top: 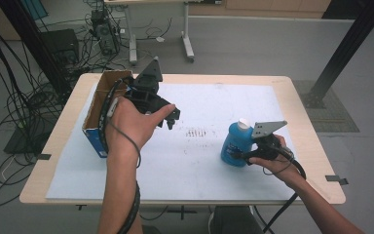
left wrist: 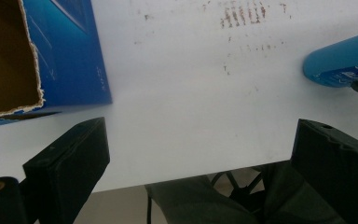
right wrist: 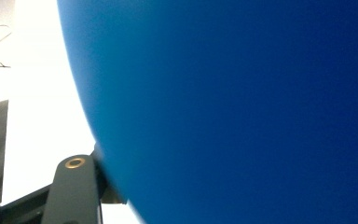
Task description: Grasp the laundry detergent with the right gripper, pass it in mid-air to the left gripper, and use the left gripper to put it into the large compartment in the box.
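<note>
A blue bottle (top: 234,144) with a white cap stands upright on the white mat (top: 190,170), right of centre. My right gripper (top: 242,155) is at its lower right side, shut on the bottle's body. In the right gripper view the blue bottle (right wrist: 237,112) is very close, and one finger (right wrist: 72,191) lies against its edge. My left gripper (top: 173,117) hovers above the mat's left part, open with nothing between its wide jaws. In the left gripper view, that same gripper (left wrist: 200,158) looks down on the mat, with the bottle (left wrist: 340,63) at the far right.
An open blue cardboard box (top: 97,109) with a torn brown inside lies at the mat's left edge; its corner (left wrist: 65,51) is close to the left gripper. Smudged dark marks (top: 197,132) sit mid-mat. The wooden table (top: 316,161) is ringed by floor cables and a desk behind.
</note>
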Available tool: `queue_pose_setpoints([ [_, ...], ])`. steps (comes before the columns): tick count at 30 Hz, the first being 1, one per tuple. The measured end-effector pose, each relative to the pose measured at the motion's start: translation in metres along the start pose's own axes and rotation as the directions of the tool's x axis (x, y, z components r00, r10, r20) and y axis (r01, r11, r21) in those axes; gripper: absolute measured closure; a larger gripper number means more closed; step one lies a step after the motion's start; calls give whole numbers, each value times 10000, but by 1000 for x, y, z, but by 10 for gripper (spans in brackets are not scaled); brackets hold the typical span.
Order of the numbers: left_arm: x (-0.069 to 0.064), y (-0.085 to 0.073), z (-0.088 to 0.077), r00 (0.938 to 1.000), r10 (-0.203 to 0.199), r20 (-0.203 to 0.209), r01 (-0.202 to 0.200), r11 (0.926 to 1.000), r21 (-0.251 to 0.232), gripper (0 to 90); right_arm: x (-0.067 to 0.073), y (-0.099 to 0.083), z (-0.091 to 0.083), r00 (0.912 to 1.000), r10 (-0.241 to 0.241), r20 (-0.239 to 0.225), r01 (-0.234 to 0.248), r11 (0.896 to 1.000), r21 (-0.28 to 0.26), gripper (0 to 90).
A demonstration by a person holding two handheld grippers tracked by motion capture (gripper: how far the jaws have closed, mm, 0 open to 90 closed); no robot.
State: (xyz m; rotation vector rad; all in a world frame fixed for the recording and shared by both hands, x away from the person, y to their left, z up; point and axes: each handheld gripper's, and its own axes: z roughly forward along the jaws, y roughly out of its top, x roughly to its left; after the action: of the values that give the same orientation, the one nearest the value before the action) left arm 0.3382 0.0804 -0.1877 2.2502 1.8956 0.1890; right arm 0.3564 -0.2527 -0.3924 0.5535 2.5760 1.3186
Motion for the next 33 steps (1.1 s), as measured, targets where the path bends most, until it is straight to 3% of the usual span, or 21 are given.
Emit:
queue_pose_setpoints([
  [7,1,0,0,10000,23,14,-23,10000,11,49,-2,-1,-1,10000,-55,72,55,10000,-33,404],
  [33,0,1,0,10000,58,-8,-58,10000,47,48,-2,-2,-1,10000,48,51,-48,9999,-131,418],
])
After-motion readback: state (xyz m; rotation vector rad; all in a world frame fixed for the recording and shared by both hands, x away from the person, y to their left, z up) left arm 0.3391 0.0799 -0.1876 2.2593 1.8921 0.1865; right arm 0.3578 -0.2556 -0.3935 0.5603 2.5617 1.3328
